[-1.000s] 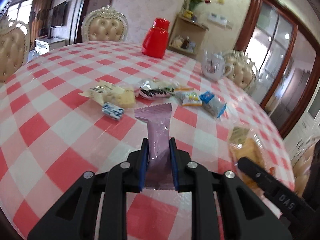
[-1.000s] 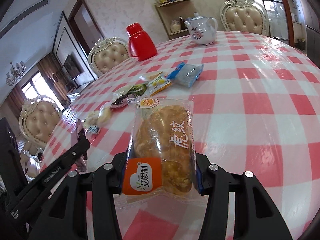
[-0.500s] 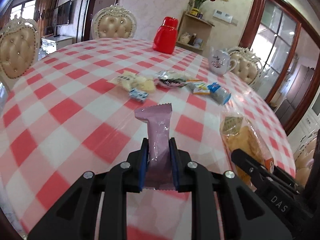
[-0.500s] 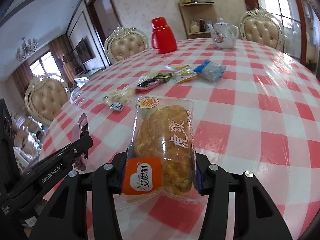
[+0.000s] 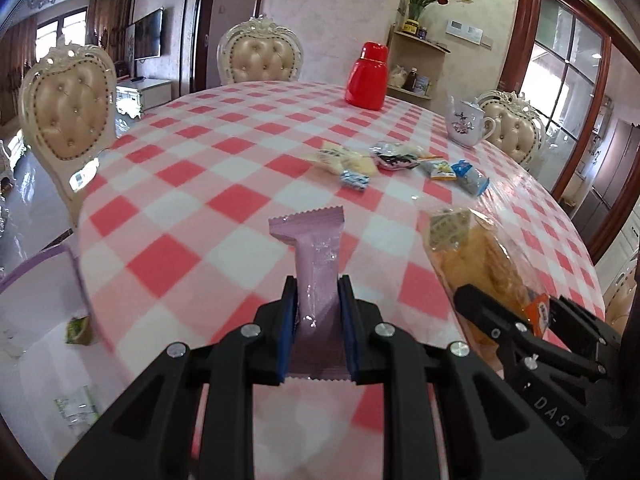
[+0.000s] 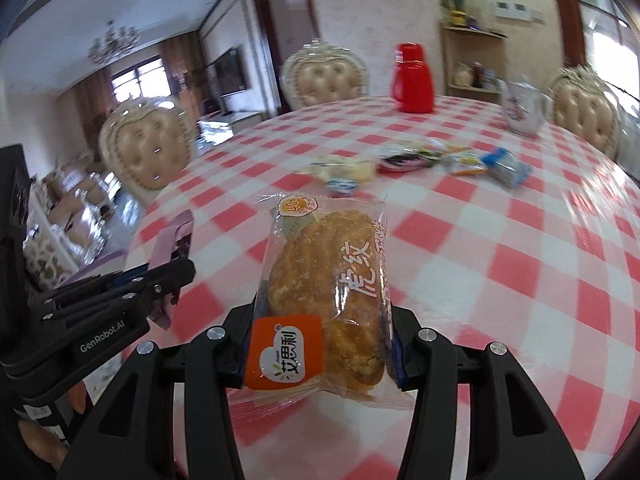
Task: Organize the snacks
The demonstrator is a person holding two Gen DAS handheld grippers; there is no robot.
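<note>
My left gripper [image 5: 318, 300] is shut on a slim purple snack packet [image 5: 316, 252], held above the near part of the checked table [image 5: 224, 216]. My right gripper [image 6: 326, 320] is shut on a clear bag of golden pastry with an orange label [image 6: 324, 288]. In the left wrist view that pastry bag [image 5: 476, 256] and the right gripper [image 5: 516, 316] sit at the lower right. In the right wrist view the left gripper [image 6: 168, 276] with its purple packet [image 6: 172, 240] is at the left. Several small wrapped snacks [image 5: 396, 160] lie in a loose row mid-table.
A red thermos [image 5: 368, 78] and a white teapot [image 5: 466, 126] stand at the table's far side. Cream padded chairs [image 5: 68, 104] ring the table. A white box with a purple rim [image 5: 44, 276] sits low off the table's left edge.
Both grippers have pulled back from the snack row toward the table's near left edge, each still holding its packet. The right gripper has rolled, so the table looks more level now.
</note>
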